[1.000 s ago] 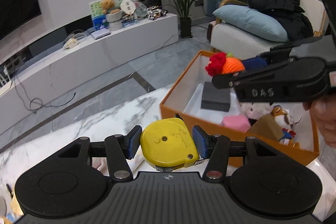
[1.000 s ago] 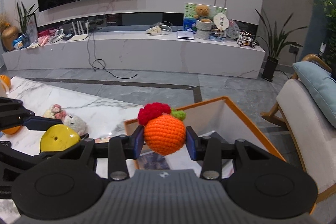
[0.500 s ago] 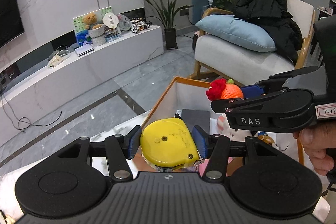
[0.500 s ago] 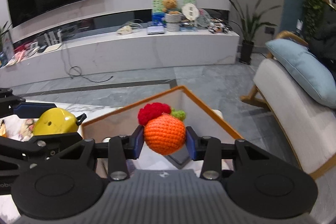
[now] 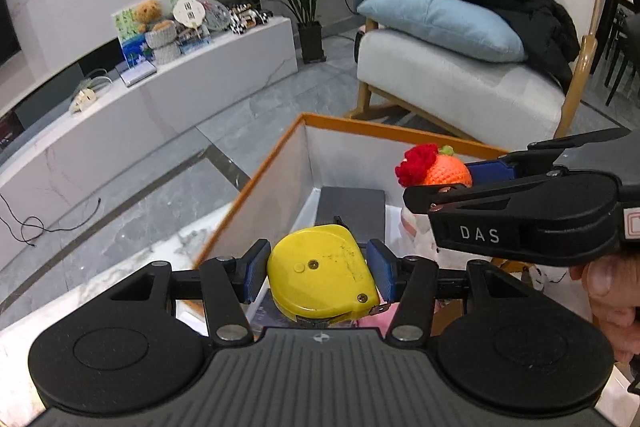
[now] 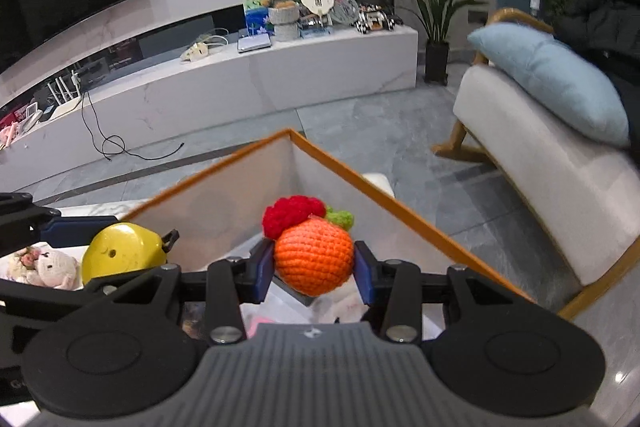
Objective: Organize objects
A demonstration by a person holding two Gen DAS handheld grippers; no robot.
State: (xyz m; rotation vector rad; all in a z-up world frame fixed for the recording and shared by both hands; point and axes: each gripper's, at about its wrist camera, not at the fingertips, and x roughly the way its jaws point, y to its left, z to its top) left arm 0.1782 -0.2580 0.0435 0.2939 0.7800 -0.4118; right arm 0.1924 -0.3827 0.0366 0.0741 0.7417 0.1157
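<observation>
Left tongs (image 5: 317,270), at lower centre of the left wrist view, were clamped on a yellow tape measure (image 5: 322,273), blue pads pressed against its two flat edges. Right tongs (image 6: 314,269), at centre of the right wrist view, were clamped on an orange crocheted fruit (image 6: 314,257) topped with a red tuft and a green leaf. Both items hung above the open orange-rimmed box (image 5: 384,129), which occupied mid-frame in each view and stood on the marble desk (image 5: 120,267). A dark grey block (image 5: 352,205) lay on the box floor just beyond the tape measure; a pale plush toy (image 6: 50,267) lay at the left edge of the right wrist view.

Handling, as judged: the tape measure appeared rigid, smooth-cased and fairly heavy, best held across its flat sides as shown; it could slip if the grip loosened. The crocheted fruit appeared soft, light and compressible, safely squeezed across its middle.

Orientation: the tape measure lay broad face up, its rounded end toward frame left and its square corner at lower right. The fruit, nearly round, had no clear long axis; its tuft pointed up and away from the camera.
</observation>
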